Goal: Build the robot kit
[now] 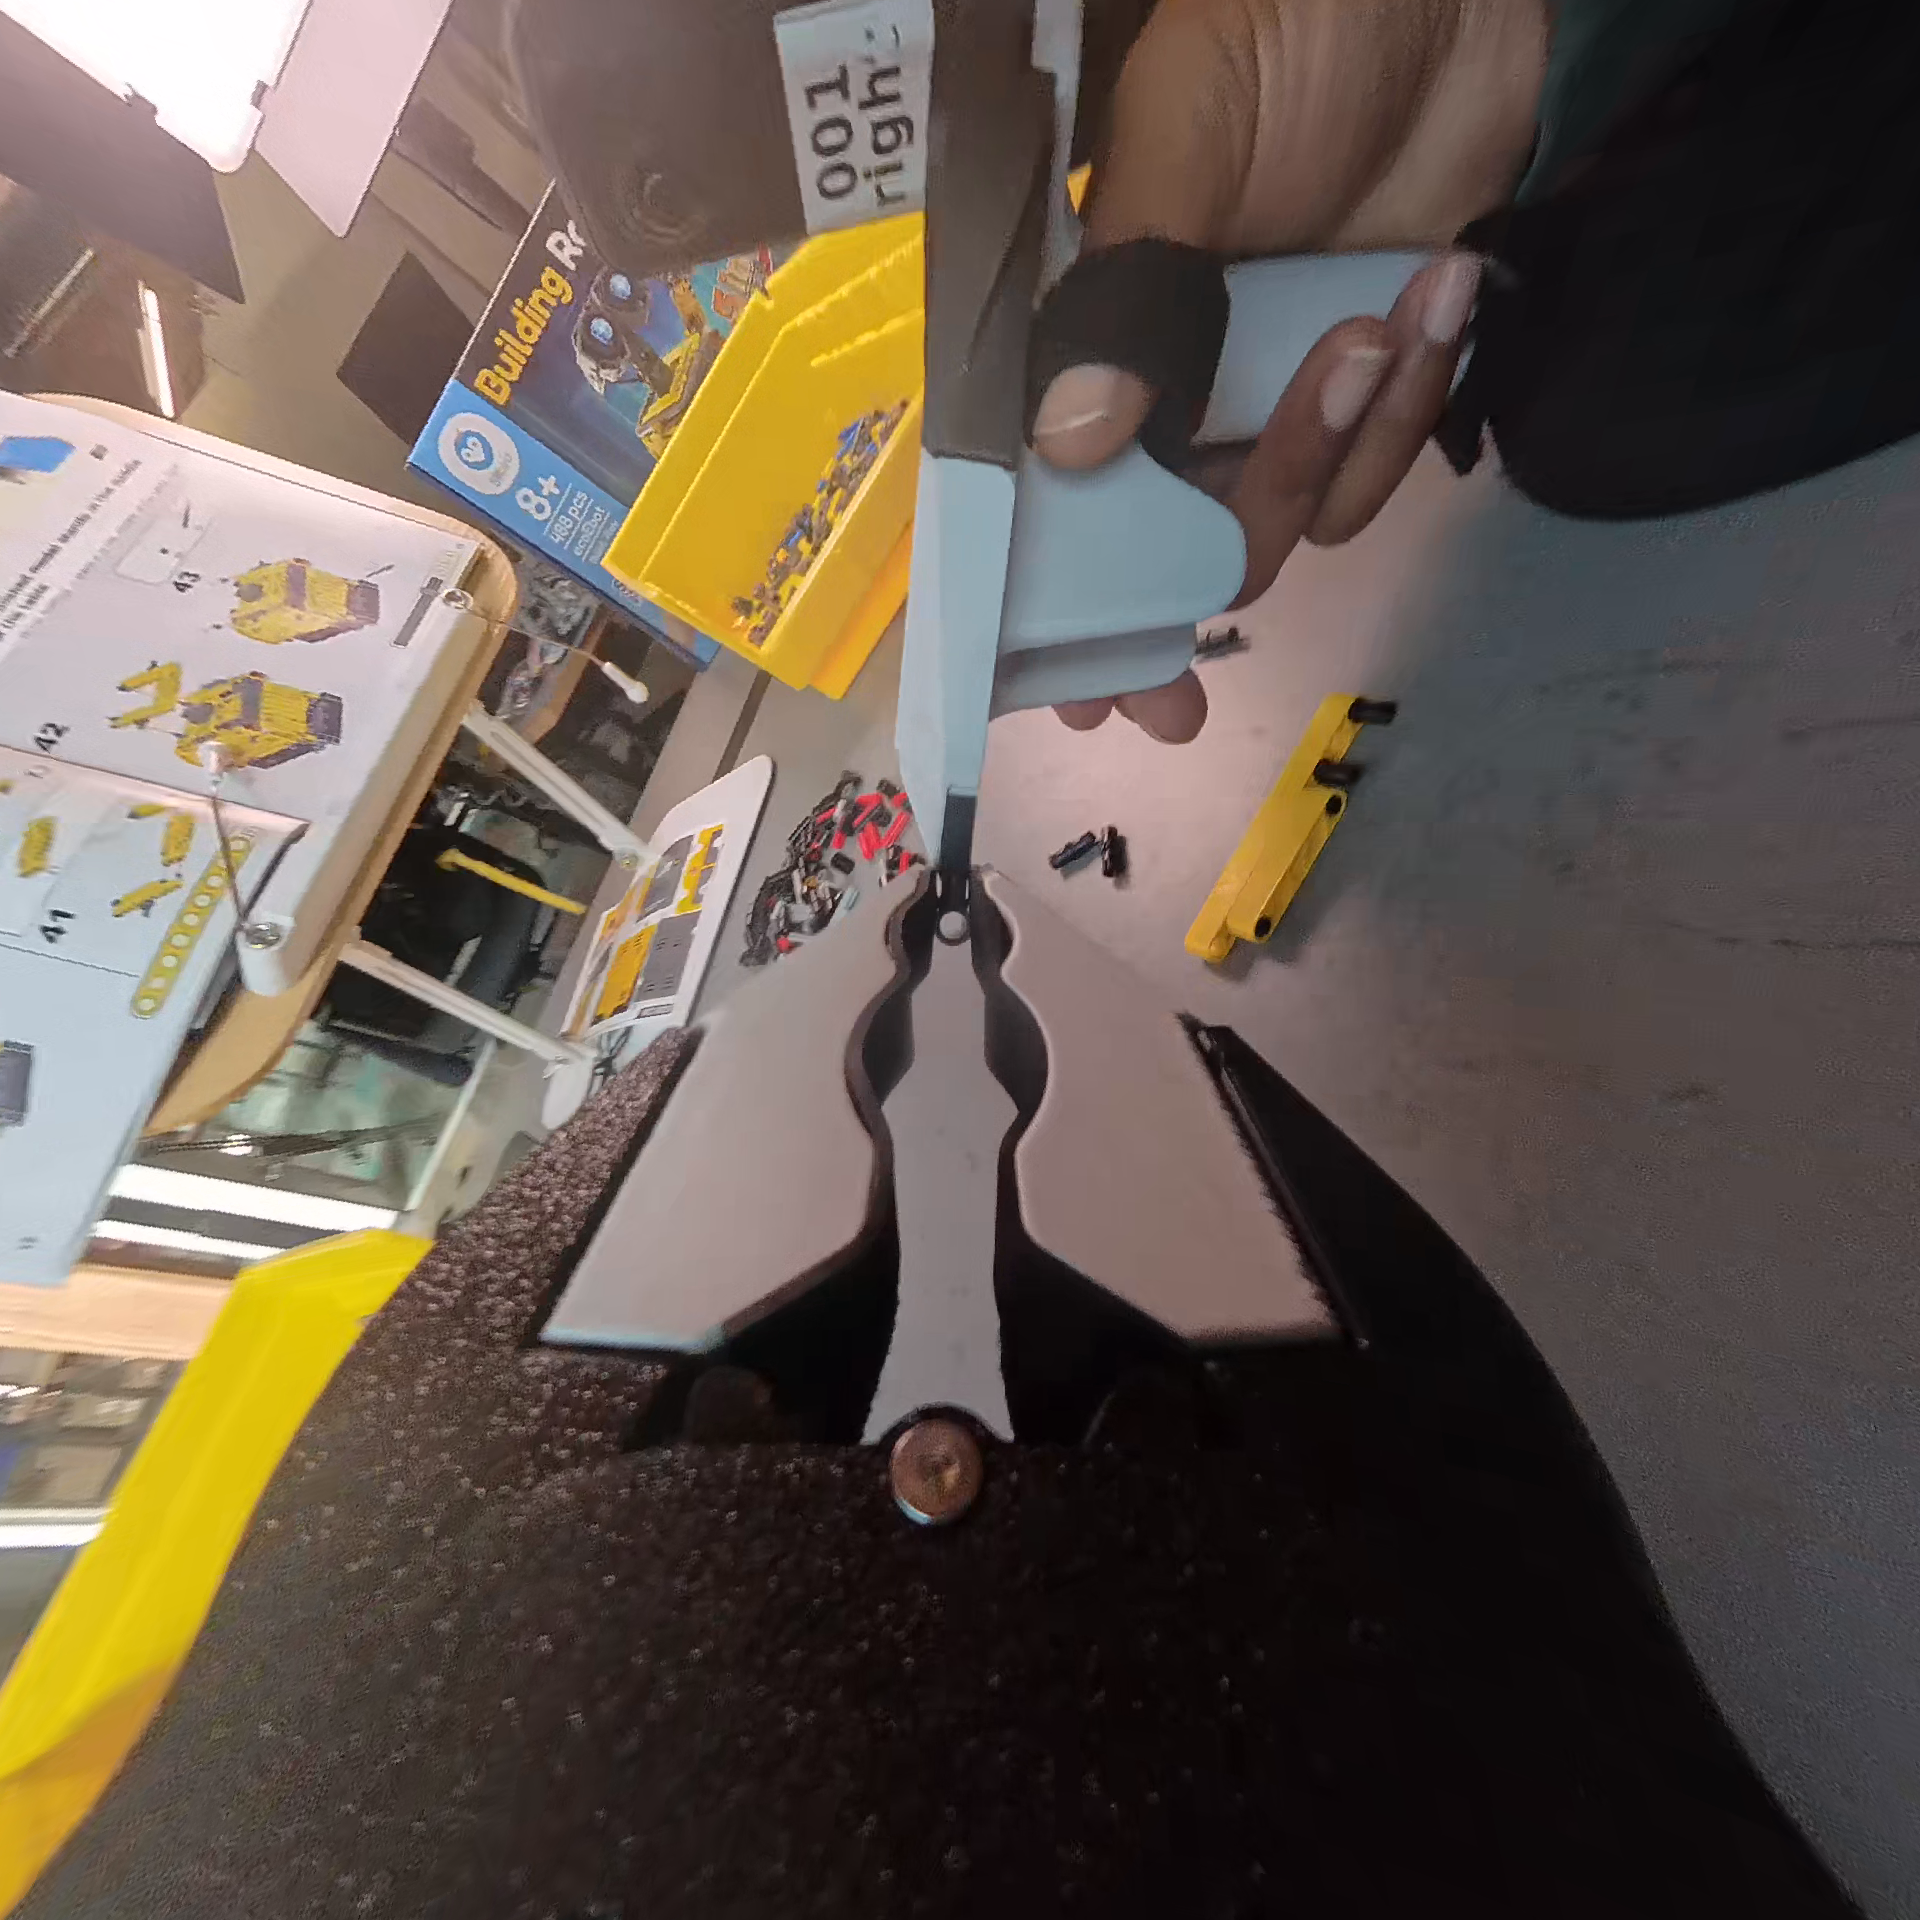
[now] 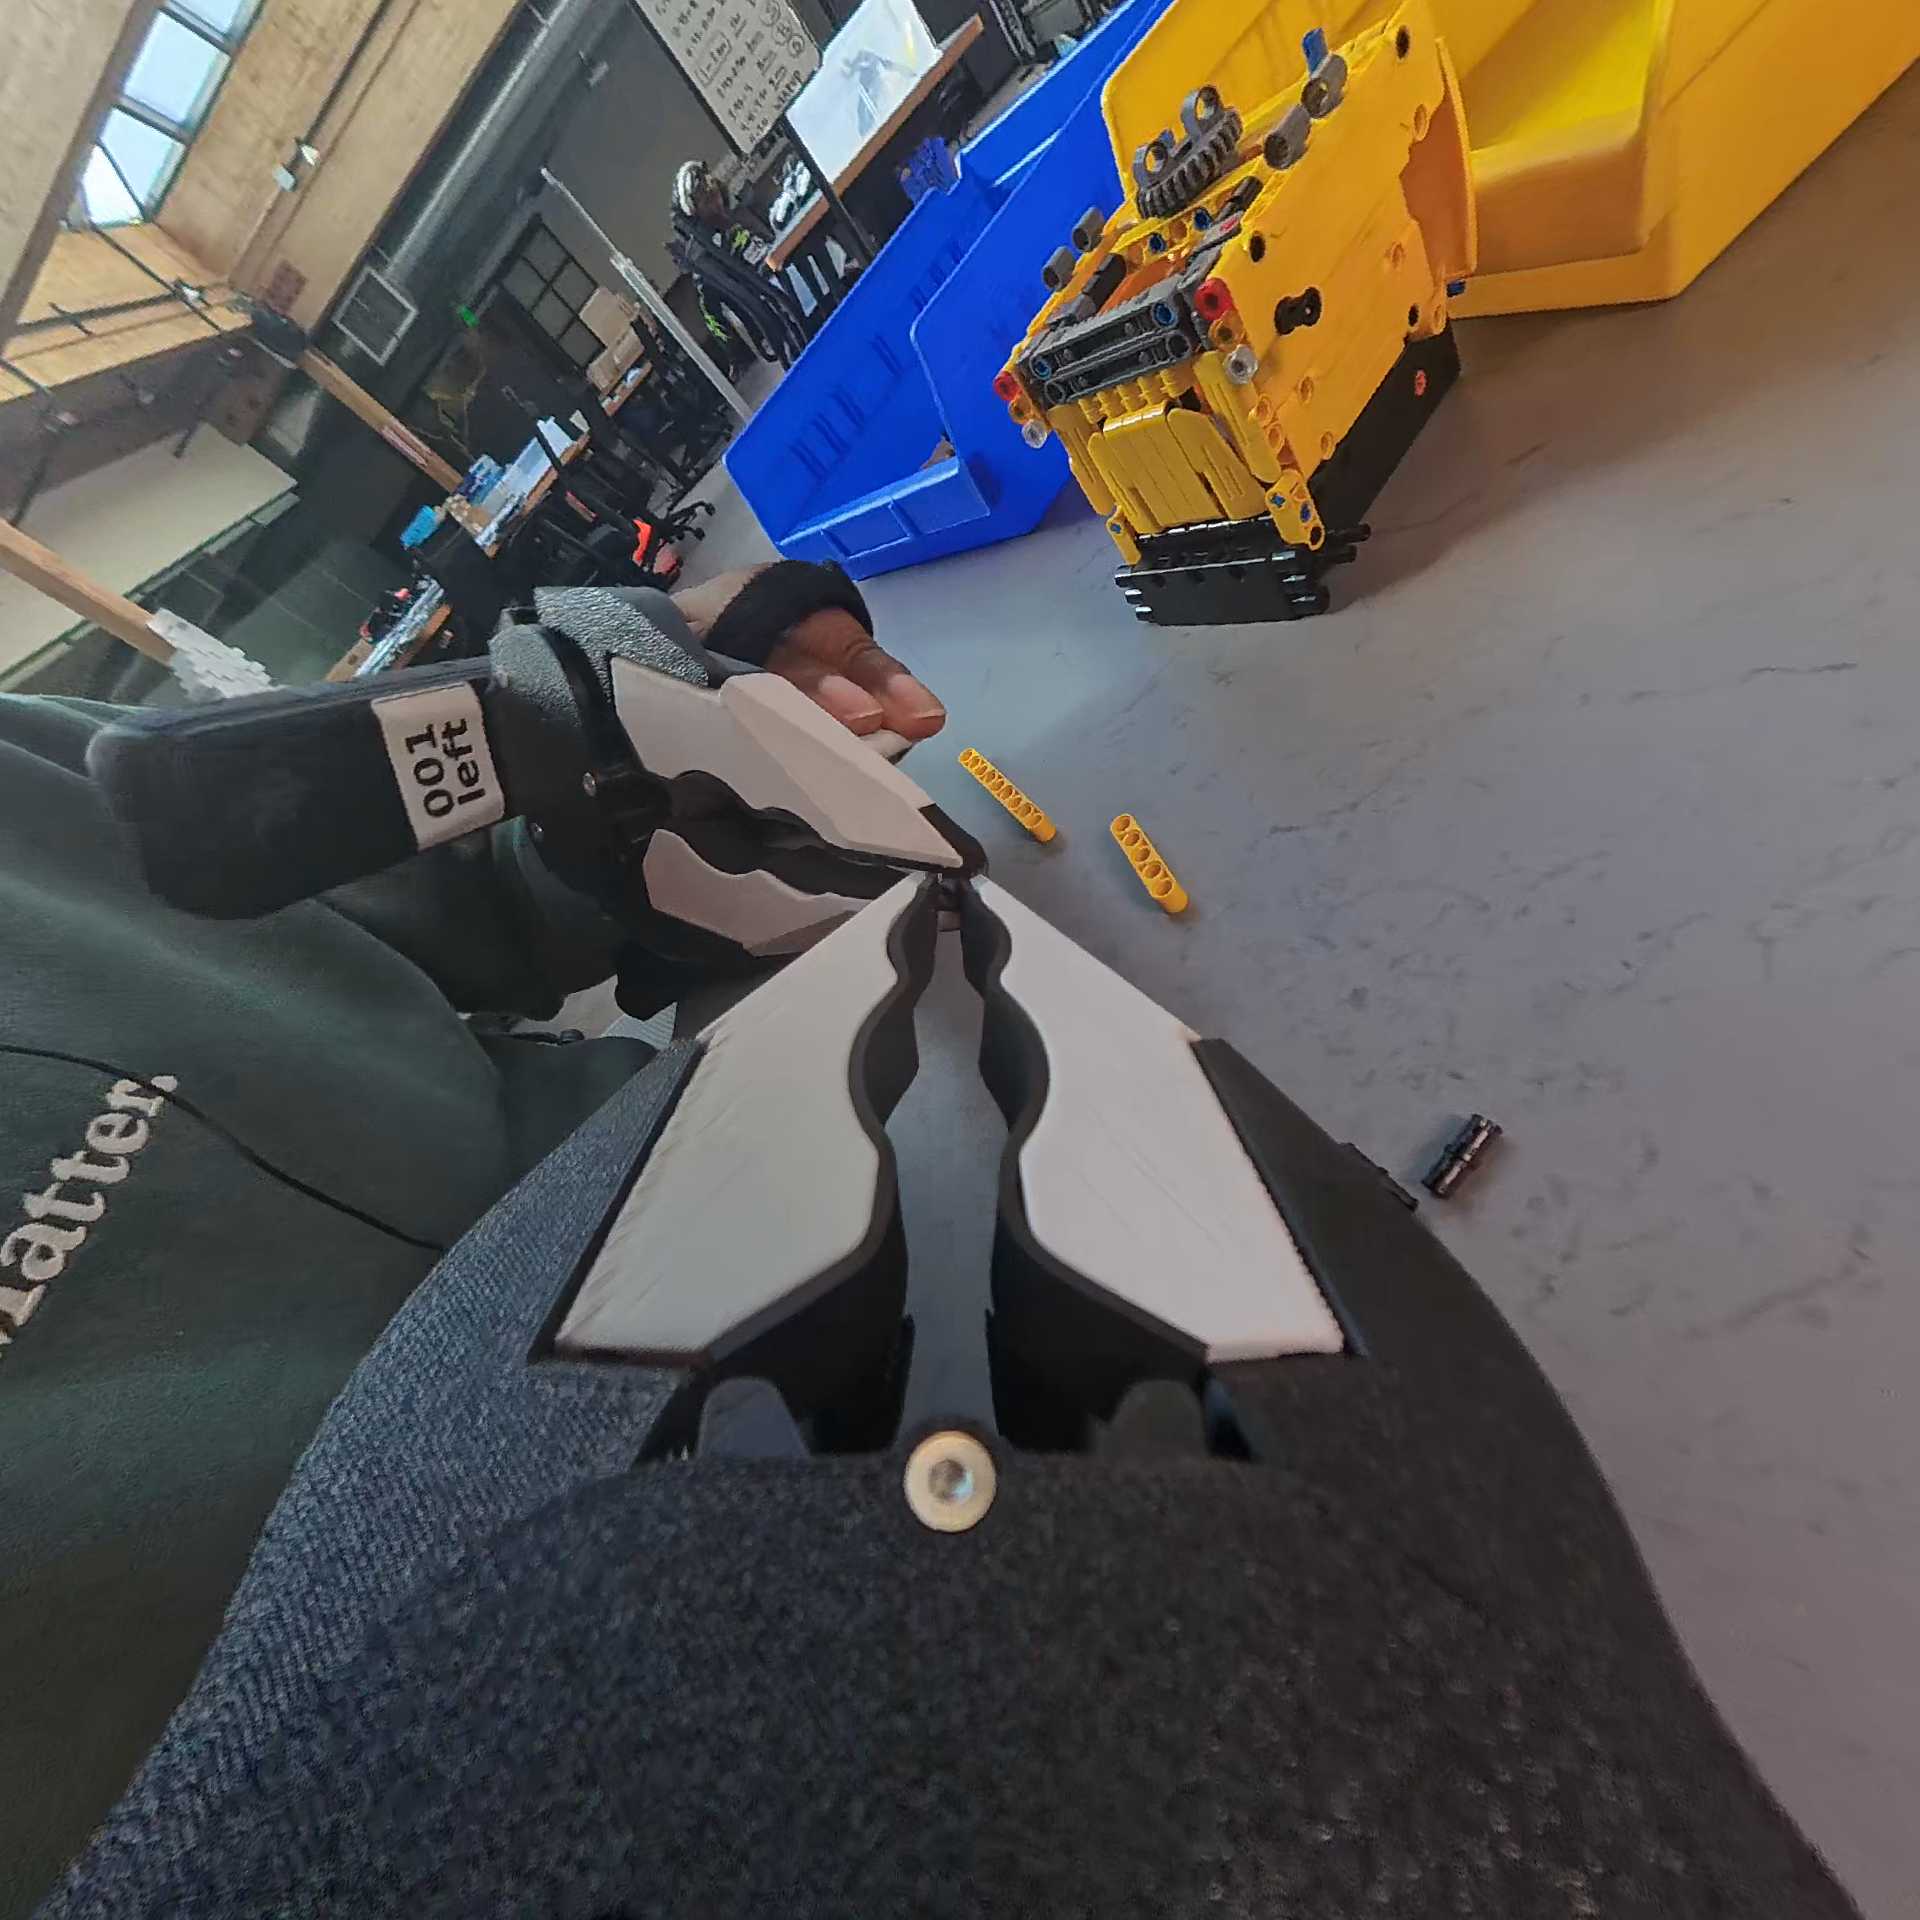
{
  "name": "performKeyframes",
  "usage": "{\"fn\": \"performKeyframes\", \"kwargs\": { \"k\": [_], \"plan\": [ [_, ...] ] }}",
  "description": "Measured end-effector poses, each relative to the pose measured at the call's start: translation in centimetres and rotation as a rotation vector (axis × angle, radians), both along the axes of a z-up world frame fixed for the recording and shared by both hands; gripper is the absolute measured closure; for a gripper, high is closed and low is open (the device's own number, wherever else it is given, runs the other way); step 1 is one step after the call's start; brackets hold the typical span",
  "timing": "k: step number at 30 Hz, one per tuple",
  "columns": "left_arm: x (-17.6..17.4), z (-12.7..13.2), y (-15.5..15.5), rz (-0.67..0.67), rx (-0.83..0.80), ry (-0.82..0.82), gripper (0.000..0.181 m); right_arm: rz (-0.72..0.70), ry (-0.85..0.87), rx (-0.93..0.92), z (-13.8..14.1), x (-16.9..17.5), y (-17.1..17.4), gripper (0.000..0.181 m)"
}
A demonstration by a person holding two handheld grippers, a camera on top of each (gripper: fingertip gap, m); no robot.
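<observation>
My left gripper [image 1: 951, 904] and my right gripper [image 2: 943, 894] meet tip to tip above the grey table [image 1: 1558, 1039]. Each is pinched on a small black piece [image 1: 952, 914]; most of that piece is hidden between the tips, so I cannot tell its full shape. A yellow beam [image 1: 1280, 826] studded with black pins lies on the open table near the tips, just beside a heap of red and black pins [image 1: 831, 868]. Farther back stand a half-built yellow vehicle [image 2: 1236, 343], blue bins [image 2: 914, 416] and a yellow bin [image 1: 790, 457], the bins cut off by the picture edge. Two short yellow beams [image 2: 1143, 862] lie near my right gripper.
</observation>
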State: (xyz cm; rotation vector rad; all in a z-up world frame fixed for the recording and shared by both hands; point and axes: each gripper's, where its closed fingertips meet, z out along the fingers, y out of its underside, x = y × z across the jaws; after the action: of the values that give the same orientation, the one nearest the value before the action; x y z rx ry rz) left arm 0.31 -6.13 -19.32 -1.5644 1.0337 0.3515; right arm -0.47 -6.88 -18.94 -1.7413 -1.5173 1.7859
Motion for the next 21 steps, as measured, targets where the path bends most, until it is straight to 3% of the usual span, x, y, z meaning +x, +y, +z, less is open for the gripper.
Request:
{"fn": "performKeyframes", "kwargs": {
  "k": [6,14,21],
  "plan": [
    [0.7,2.8,-1.4,-0.151,-0.038,-0.322,0.171,0.109,0.077,-0.147,2.3,1.1,-0.5,0.178],
    [1.2,3.1,-2.0,-0.193,-0.025,-0.299,0.171,0.185,0.099,-0.338,3.3,1.6,-1.1,0.178],
    [1.4,3.1,-2.1,-0.196,-0.012,-0.27,0.174,0.223,0.093,-0.379,3.5,1.9,-1.7,0.178]
  ]
}}
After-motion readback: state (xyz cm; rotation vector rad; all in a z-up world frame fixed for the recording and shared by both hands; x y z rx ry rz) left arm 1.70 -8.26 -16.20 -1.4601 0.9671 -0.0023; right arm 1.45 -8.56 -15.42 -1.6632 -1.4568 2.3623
